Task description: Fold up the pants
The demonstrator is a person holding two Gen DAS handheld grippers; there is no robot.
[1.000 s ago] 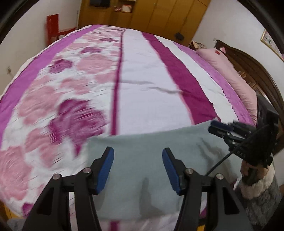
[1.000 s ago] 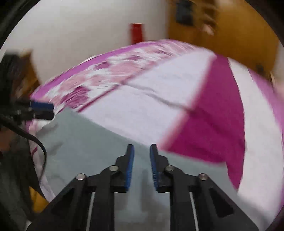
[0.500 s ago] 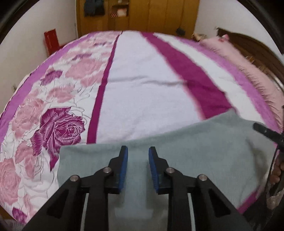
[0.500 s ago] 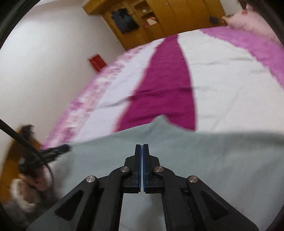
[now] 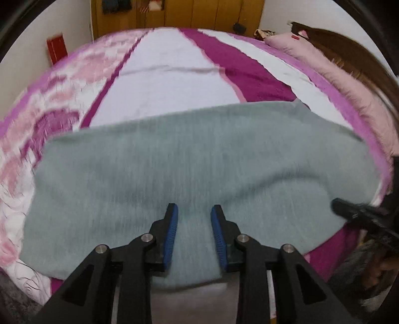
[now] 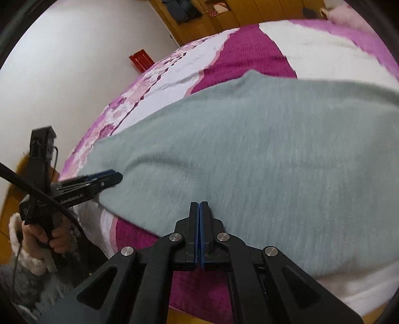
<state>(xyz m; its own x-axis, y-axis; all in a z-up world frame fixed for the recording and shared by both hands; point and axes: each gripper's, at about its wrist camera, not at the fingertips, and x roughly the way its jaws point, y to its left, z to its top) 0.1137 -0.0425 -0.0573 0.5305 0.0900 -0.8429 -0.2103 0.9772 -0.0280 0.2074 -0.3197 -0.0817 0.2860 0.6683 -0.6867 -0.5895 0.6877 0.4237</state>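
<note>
Left wrist view: the pants (image 5: 199,159), grey-green knit, lie flat and crosswise on the bed (image 5: 172,82), along its near edge. Fabric looks soft, limp and light (my judgement from the way it drapes with no stiff creases); it will likely sag and slide if lifted by one point only. It does not look fragile or slippery, since the bedspread gives some friction.

Left gripper (image 5: 194,209) hovers over the near edge of the pants, jaws a narrow gap apart and opening; cloth lies under them, but the pads are not pressing on it. Right gripper (image 6: 199,206) has its pads fully together at the near hem toward the pants' right end; whether a pinch of cloth sits between them I cannot tell, as none shows.

Best hold, I judge: the near hem at two points well apart, one per gripper, so the edge lifts evenly and folds over toward the far side of the pants.

Around the pants: a pink pillow (image 5: 349,82) and a dark wooden headboard (image 5: 349,49) beyond their right end, a wooden wardrobe (image 5: 199,12) far behind them, a red object (image 5: 56,48) against the wall. Nothing lies on the pants. The person's hand (image 6: 47,236) and a black cable (image 6: 37,192) sit just off their left end; the cable could snag.
</note>
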